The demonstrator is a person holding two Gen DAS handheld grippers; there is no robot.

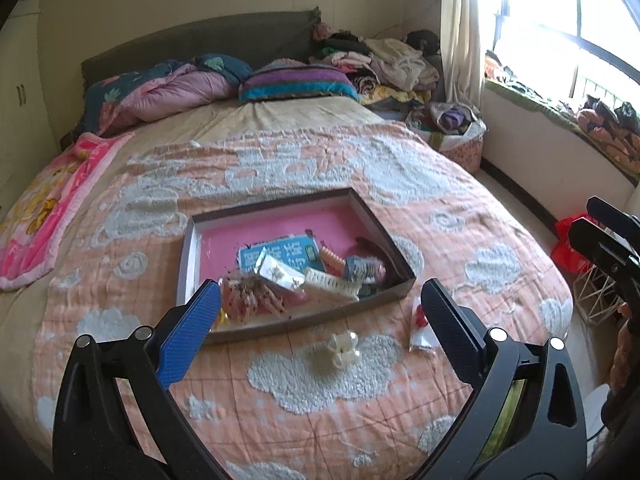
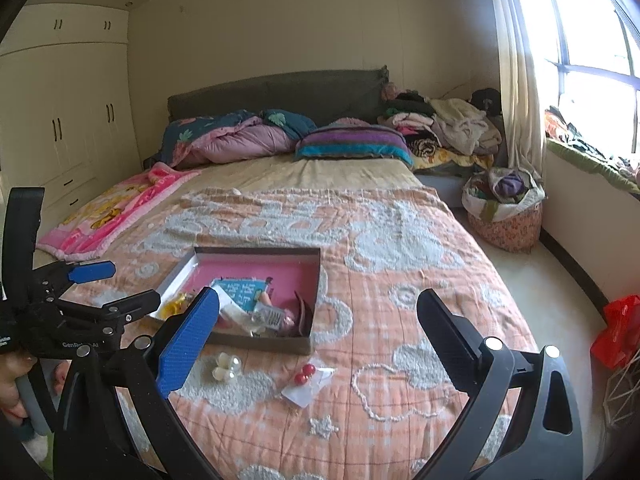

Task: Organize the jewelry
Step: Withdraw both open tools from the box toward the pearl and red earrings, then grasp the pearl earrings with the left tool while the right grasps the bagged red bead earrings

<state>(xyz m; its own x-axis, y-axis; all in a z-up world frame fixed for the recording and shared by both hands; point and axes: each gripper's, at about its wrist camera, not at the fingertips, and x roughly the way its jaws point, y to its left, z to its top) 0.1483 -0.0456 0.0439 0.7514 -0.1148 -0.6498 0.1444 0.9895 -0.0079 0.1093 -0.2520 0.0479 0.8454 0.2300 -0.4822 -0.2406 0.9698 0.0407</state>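
Note:
A shallow box with a pink floor lies on the bed and holds several hair clips, combs and small packets. In front of it on the bedspread lie a white pearl hair clip and a clear packet with red bead earrings. My left gripper is open and empty, hovering just before the box, the pearl clip between its fingers' line. It also shows at the left of the right wrist view. My right gripper is open and empty above the two loose pieces.
The bed carries an orange bedspread with white clouds, a pink blanket at the left, and pillows and piled clothes at the head. A laundry basket, a red bag and a window sill stand at the right.

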